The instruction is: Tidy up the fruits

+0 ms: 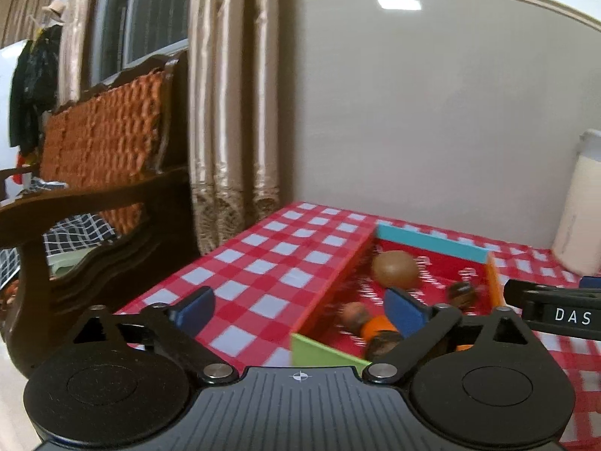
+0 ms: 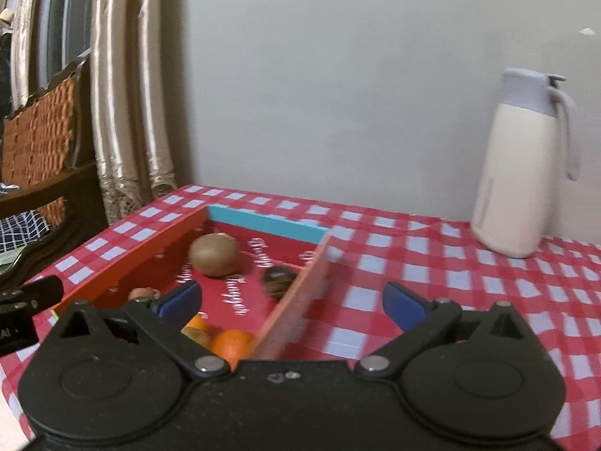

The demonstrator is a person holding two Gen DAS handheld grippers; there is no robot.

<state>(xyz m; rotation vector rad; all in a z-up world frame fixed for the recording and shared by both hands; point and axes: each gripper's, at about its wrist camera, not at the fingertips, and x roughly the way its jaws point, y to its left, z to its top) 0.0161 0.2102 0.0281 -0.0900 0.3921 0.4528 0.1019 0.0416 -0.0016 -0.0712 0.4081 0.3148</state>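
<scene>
A shallow box (image 2: 131, 263) with orange side walls, a blue far wall and a red printed floor lies on the checked tablecloth (image 2: 413, 263). Inside it are a round brown fruit (image 2: 213, 255) (image 1: 395, 267), a dark fruit (image 2: 278, 281) (image 1: 460, 293), a small brown one (image 1: 355, 314) and oranges (image 2: 232, 342) (image 1: 379, 326) at the near end. My left gripper (image 1: 300, 308) stands open, straddling the box's left wall (image 1: 334, 293) without touching it. My right gripper (image 2: 292, 302) is open too, with the box's right wall (image 2: 300, 300) between its blue pads but not pressed.
A cream flask (image 2: 518, 173) with a grey lid stands at the back right by the wall. Off the table's left edge (image 1: 180, 274) are a dark wooden chair (image 1: 101, 150) with an orange woven back and shiny curtains (image 1: 233, 112).
</scene>
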